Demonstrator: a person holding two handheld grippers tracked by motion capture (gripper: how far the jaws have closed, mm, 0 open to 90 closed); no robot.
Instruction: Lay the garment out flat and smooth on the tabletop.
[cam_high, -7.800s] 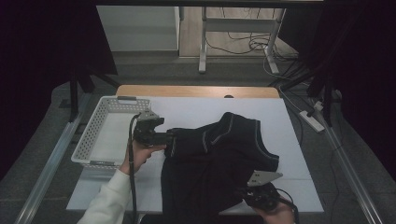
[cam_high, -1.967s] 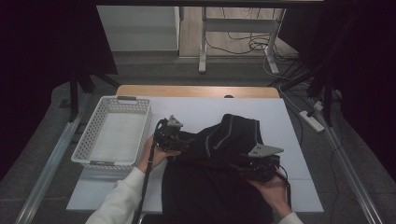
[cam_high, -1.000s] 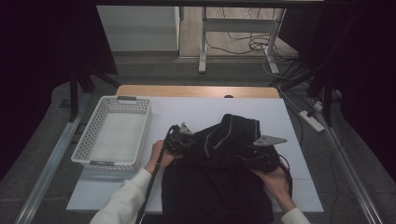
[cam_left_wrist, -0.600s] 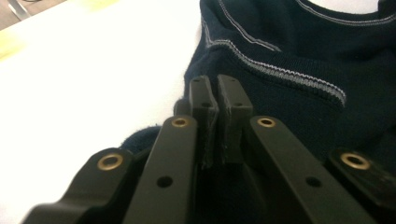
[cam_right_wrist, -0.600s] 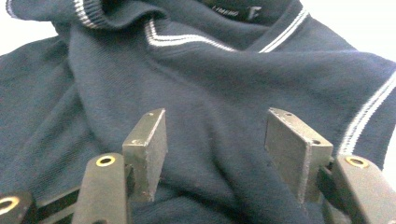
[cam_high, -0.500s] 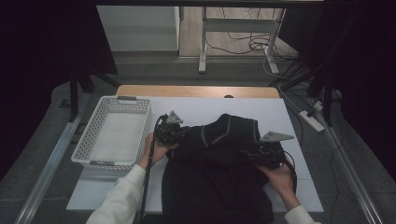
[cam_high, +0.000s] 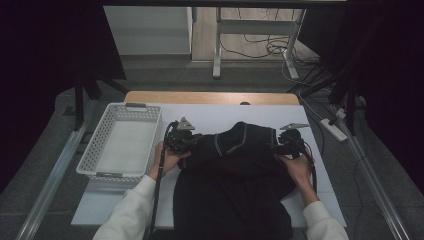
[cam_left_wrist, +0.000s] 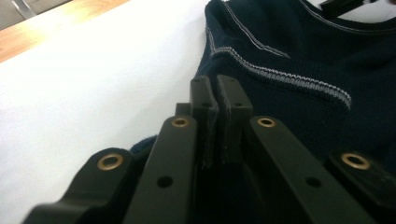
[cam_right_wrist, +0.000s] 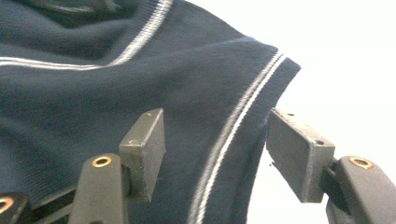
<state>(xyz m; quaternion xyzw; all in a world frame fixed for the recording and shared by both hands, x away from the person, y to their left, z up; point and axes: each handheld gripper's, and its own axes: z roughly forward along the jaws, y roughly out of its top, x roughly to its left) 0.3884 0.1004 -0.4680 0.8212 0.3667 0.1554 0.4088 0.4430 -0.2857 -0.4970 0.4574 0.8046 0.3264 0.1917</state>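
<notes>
**A:** Your left gripper (cam_high: 181, 140) sits at the left edge of the dark garment (cam_high: 235, 185), just right of the basket (cam_high: 121, 142). In the left gripper view its jaws are pressed nearly together (cam_left_wrist: 219, 122); dark fabric lies under and beside them, but I can't tell whether any of it is pinched between the pads.

**B:** How many things do you count on the table?

**A:** Going left to right: one white plastic basket, with nothing in it that I can see, then your left gripper, then one dark navy knitted garment with pale striped trim, then your right gripper (cam_high: 289, 143). So one basket, one garment, two grippers, all on one white table (cam_high: 210, 115) with a wooden strip along its far edge.

**B:** And the garment, where does it lie?

**A:** In the middle of the table, right of the basket. Its far part is bunched up between your two grippers; the rest spreads flat toward you and reaches the near edge.

**B:** What about my right side?

**A:** Your right gripper is at the garment's right edge, your hand (cam_high: 296, 167) behind it. In the right gripper view its jaws stand wide apart (cam_right_wrist: 212, 154), released, with the striped hem of the garment (cam_right_wrist: 140, 79) lying between them and neither pad closed on it.
</notes>
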